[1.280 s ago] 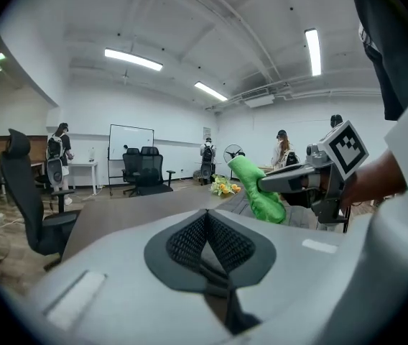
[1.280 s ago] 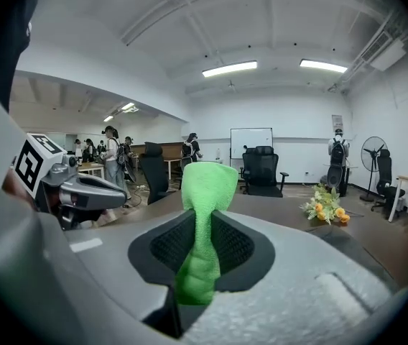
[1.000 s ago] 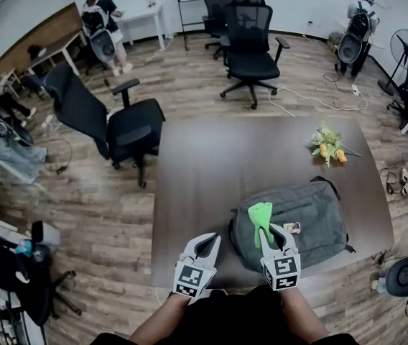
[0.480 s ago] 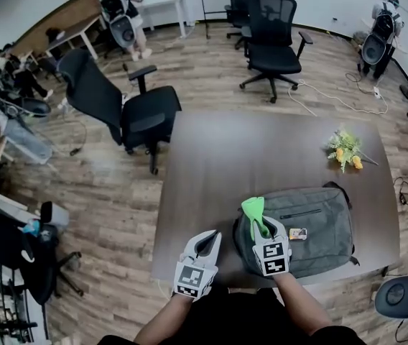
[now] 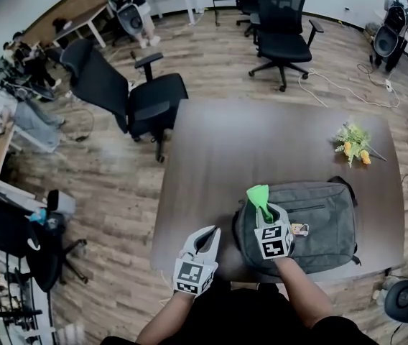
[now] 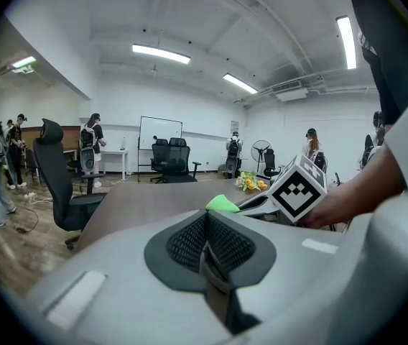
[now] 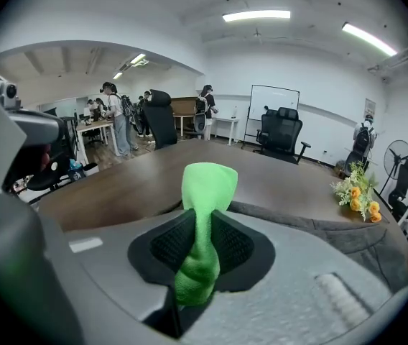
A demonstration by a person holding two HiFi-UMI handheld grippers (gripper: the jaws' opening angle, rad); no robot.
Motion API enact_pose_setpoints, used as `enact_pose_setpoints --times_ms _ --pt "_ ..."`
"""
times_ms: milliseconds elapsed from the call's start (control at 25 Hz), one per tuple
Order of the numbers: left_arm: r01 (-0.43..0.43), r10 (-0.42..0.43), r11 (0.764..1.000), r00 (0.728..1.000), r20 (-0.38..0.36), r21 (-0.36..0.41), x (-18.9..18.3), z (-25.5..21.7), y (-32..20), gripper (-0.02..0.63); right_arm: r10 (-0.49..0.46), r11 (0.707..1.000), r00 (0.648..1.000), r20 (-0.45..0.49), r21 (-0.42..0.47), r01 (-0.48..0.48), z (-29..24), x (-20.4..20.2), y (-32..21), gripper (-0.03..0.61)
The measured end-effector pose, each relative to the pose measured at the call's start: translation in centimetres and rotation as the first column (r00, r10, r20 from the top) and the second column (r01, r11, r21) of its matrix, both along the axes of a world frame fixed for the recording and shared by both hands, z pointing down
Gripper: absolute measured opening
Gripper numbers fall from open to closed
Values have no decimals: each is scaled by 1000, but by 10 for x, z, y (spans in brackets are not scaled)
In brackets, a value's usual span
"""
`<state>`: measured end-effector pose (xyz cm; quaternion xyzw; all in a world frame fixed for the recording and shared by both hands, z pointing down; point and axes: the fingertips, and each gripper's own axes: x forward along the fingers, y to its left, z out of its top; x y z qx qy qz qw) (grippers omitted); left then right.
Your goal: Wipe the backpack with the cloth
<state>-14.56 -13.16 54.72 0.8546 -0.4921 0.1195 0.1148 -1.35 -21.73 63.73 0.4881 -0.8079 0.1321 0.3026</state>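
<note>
A grey backpack (image 5: 319,221) lies flat on the dark table (image 5: 261,142) near its front right edge; its top surface (image 7: 333,228) shows in the right gripper view. My right gripper (image 5: 270,214) is shut on a bright green cloth (image 5: 260,196), over the backpack's left end. The cloth (image 7: 202,214) sticks up between the jaws. My left gripper (image 5: 205,241) is shut and empty at the table's front edge, left of the backpack. The cloth's tip (image 6: 223,204) and the right gripper's marker cube (image 6: 296,191) show in the left gripper view.
A bunch of yellow flowers (image 5: 353,144) lies on the table's far right. A black office chair (image 5: 128,99) stands off the table's left corner, another (image 5: 284,31) beyond its far edge. People stand and sit at the room's far left and back.
My right gripper with the cloth has shifted leftward toward the backpack's left end. The head view has swung a little. The left gripper has hardly moved.
</note>
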Motion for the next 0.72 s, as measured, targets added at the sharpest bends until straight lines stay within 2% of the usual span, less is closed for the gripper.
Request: enact_pose_setpoints --times_ms 160,360,720 --pt "-10 10 1000 1000 9 -19 10 5 -2 18 25 1000 999 -27 -10 -26 -3 19 -5 72" --pt "-12 11 998 1000 -13 -63 20 12 -16 17 96 995 993 -64 -21 -98 0 53 -10 72" --pt "-90 88 992 996 -31 -89 55 30 -21 18 211 975 960 -183 -36 -221 -2 143 -16 72"
